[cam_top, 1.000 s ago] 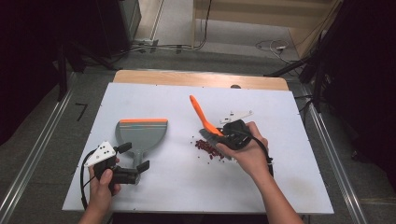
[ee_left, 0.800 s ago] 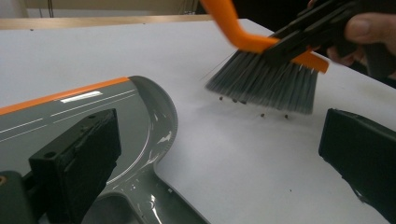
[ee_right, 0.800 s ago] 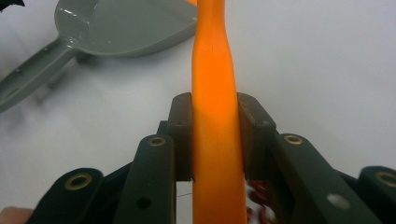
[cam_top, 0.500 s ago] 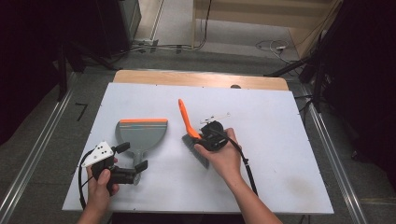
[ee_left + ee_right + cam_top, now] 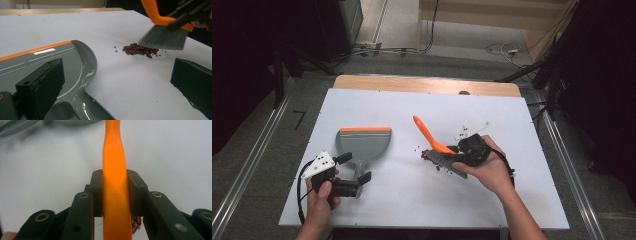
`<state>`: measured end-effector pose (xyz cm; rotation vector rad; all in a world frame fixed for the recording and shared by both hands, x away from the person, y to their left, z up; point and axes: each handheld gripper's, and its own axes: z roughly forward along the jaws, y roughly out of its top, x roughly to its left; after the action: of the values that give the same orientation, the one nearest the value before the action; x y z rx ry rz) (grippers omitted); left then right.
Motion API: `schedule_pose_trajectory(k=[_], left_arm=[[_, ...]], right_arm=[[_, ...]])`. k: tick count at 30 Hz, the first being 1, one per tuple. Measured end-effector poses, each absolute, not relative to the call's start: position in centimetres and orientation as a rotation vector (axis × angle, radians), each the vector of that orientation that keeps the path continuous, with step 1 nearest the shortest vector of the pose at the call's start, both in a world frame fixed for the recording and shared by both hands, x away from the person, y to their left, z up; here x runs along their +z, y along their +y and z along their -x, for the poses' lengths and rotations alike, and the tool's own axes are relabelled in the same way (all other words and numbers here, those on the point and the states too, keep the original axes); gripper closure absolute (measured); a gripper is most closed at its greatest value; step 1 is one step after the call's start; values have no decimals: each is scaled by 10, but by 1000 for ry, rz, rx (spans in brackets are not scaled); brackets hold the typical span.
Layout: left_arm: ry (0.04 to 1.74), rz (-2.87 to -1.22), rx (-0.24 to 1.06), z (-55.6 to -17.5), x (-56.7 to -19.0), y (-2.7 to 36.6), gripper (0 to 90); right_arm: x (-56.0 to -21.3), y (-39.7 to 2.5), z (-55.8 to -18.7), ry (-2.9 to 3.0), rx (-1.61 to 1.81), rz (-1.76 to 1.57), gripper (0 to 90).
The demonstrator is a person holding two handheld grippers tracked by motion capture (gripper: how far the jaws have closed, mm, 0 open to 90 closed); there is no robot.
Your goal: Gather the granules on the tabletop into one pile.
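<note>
Right hand-held gripper (image 5: 460, 152) is clenching the orange handle of the brush (image 5: 428, 135), its pads pressing both flat sides of the handle in the right gripper view, while the grey bristles are hanging just above and beside the small heap of dark red beans (image 5: 140, 49) on the white surface (image 5: 512, 200). Left hand-held gripper (image 5: 353, 171) is sitting released, jaws spread wide on either side of the dustpan (image 5: 363, 143) handle without closing on it. The dustpan is lying flat, well apart from the beans, its orange-edged lip facing away from the person.

Judging from this, the unheld pan is likely to slide if the bristles are pushing beans against it, and since its mouth is not turned toward the heap, beans could be scattering past it. Smooth, hard beans are also prone to rolling on the slick surface. The handle is glossy tapered plastic, so it might be twisting between the pads under a sideways sweep. The pan is shiny grey plastic with a curved wall.
</note>
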<state>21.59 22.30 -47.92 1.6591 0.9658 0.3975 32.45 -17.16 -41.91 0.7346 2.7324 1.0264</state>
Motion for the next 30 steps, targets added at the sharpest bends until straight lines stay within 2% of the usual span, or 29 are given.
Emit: schedule_pose_trajectory(k=[7, 10, 23, 30], left_arm=[[970, -1659, 399, -216, -479, 223, 0], [971, -1659, 398, -216, -479, 223, 0], [968, -1659, 398, -216, -480, 223, 0], [969, -1659, 397, -216, -480, 223, 0]], right_arm=[[-449, -172, -322, 2897, 1043, -526, 689], [-452, -168, -328, 2861, 1074, -508, 689], [-444, -169, -340, 2807, 1110, -419, 689], [-420, -195, -327, 2675, 1196, -555, 688]])
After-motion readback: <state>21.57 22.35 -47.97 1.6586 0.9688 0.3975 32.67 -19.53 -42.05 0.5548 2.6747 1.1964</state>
